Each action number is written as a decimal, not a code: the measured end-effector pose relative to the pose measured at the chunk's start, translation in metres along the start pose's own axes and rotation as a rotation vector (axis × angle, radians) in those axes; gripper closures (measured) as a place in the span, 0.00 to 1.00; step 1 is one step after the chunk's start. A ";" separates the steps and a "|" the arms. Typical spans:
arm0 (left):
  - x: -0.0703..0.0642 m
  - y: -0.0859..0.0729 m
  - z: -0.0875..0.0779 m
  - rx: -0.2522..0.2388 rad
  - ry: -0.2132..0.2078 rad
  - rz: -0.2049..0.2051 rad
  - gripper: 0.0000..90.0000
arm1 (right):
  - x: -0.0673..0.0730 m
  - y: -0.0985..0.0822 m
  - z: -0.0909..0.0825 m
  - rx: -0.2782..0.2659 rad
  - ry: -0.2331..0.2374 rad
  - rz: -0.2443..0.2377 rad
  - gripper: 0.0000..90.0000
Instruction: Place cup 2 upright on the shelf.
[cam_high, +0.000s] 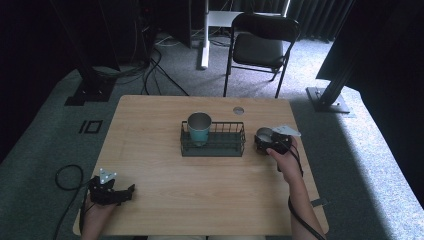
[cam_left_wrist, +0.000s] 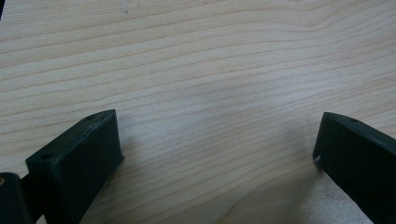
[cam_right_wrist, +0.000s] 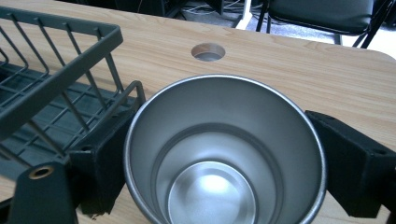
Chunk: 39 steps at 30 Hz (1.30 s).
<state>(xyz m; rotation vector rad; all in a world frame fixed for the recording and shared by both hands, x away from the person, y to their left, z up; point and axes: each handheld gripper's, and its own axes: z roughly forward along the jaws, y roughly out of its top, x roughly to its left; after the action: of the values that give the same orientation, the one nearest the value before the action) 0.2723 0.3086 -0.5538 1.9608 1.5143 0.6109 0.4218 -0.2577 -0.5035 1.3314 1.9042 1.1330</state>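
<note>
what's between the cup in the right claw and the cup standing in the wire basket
In the high view, the metal cup in the right claw and the teal cup are separated by the wire basket: its right wall and empty right section.

High overhead, facing forward — two close tabletop (cam_high: 150, 150) views

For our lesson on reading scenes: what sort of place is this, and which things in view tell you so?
Probably a lab or recording studio: black curtains ring the space, cables trail over grey carpet, and a lone wooden table with a folding chair stands between dark metal stands.
</note>
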 end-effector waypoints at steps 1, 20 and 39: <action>0.000 0.000 0.000 0.000 0.000 0.000 0.02 | 0.000 0.000 0.000 0.000 0.000 0.000 0.14; 0.000 0.000 0.000 0.000 0.000 0.000 0.02 | -0.002 0.020 -0.020 -0.015 -0.004 -0.001 0.14; 0.000 0.000 0.000 0.000 0.000 0.000 0.02 | 0.007 0.053 -0.038 -0.048 0.013 -0.033 0.15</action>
<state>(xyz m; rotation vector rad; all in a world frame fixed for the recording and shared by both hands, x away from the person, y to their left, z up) 0.2723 0.3086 -0.5538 1.9609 1.5142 0.6108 0.4132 -0.2551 -0.4388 1.2653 1.8894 1.1656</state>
